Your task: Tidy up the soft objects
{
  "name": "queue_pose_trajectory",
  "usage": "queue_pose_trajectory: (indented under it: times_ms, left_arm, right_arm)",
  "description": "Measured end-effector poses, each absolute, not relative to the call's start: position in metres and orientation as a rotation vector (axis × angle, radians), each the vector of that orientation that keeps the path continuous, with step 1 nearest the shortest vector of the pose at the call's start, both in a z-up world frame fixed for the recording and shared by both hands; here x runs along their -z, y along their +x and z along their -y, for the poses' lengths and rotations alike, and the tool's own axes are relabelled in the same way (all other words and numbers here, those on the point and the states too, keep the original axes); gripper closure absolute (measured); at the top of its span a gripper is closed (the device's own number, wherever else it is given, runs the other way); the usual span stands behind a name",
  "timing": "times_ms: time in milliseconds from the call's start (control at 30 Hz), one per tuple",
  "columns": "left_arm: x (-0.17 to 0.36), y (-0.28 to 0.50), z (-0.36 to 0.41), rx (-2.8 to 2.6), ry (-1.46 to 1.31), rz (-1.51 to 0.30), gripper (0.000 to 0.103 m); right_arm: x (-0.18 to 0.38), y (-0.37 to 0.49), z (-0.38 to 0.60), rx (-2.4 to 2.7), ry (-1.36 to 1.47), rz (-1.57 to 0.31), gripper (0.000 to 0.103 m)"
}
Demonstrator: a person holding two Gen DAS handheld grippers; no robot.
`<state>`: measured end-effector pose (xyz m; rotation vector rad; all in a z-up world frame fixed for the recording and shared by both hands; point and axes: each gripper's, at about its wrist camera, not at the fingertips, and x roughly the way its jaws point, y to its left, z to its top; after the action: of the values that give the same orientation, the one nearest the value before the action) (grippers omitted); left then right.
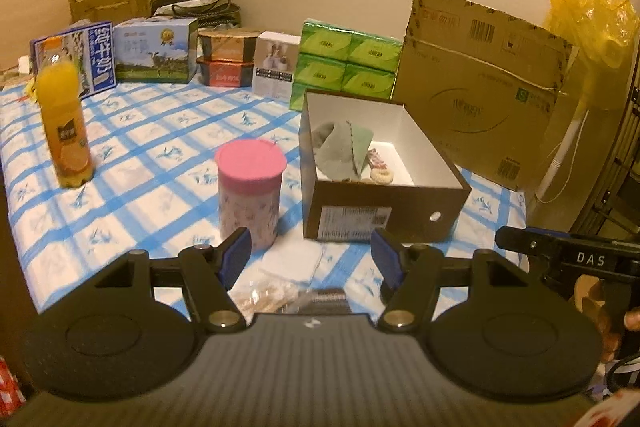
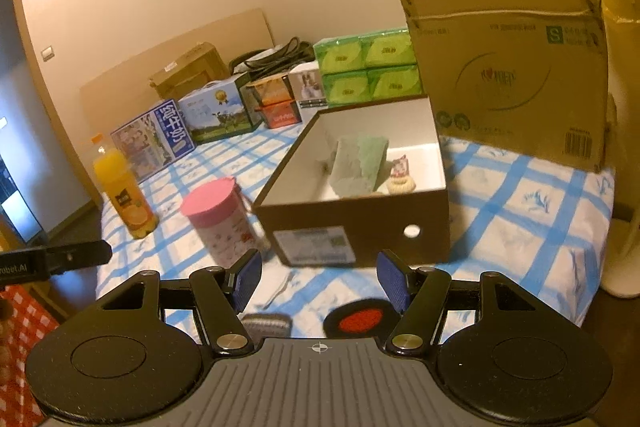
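Left wrist view shows the left tool (image 1: 310, 259) with its blue-padded jaws spread and nothing between them, hovering over the near edge of a desk (image 1: 152, 147) covered in a blue-and-white checked cloth. Ahead of it stands an open brown shoebox (image 1: 384, 203) with a white inside, holding a folded green cloth (image 1: 344, 147) against its left wall and a small cream ring-shaped soft item (image 1: 382, 175) just beside the cloth. A pink-lidded floral canister (image 1: 250, 193) stands left of the box, and an orange juice bottle (image 1: 64, 123) farther left. Green tissue packs (image 1: 346, 63) and a large cardboard carton (image 1: 480, 99) line the back. In the right wrist view the right tool (image 2: 318, 279) is likewise spread and empty; below it on the cloth lie a round black-and-red pad (image 2: 360, 319) and a grey ribbed item (image 2: 266, 325), both partly hidden.
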<state>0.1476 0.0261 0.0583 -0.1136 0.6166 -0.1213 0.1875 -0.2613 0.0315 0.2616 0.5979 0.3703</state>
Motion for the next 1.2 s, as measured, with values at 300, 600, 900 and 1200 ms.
queue_pose_trajectory:
  times_ms: [300,600,900,1200]
  left_arm:
    - [-0.043,0.110,-0.032,0.087,-0.163,-0.634,0.040]
    - [-0.031,0.096,-0.032,0.056,-0.131,-0.653,0.040]
    - [-0.014,0.095,-0.028,0.045,-0.103,-0.676,0.040]
    - [0.003,0.106,-0.029,0.034,-0.083,-0.695,0.040]
  right_arm:
    - [-0.021,0.152,0.249,-0.386,0.263,-0.626,0.039]
    - [-0.006,0.132,0.232,-0.420,0.236,-0.662,0.039]
    - [0.007,0.130,0.215,-0.431,0.195,-0.691,0.039]
    - [0.023,0.138,0.207,-0.431,0.196,-0.730,0.039]
